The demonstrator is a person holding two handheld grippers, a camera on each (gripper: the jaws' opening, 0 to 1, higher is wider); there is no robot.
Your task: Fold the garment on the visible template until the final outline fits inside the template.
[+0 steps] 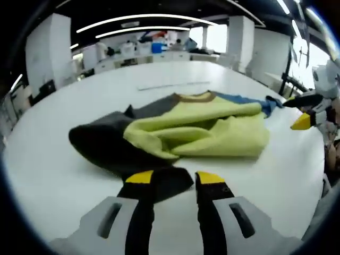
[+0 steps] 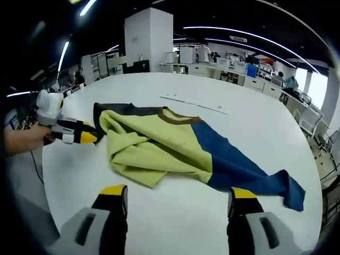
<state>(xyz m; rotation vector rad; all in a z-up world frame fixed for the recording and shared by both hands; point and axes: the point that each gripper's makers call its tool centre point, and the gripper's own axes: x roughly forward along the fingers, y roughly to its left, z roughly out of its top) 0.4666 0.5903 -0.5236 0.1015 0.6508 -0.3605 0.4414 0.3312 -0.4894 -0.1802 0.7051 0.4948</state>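
So the garment [image 2: 175,149] is lying crumpled on the white table [image 2: 249,122], yellow-green bunched up, blue sleeve trailing off right. Right gripper [image 2: 178,199] hovers spread wide just short of it. Left gripper [image 2: 79,135] sits at the dark sleeve.

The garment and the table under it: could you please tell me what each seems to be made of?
The yellow-green, dark grey and blue garment looks like soft matte knit fabric, perhaps cotton jersey: it drapes in loose folds and rumples, with a brown ribbed-looking collar. The white round table looks like a hard, smooth surface with a slight sheen, likely laminate or painted board; I cannot tell which.
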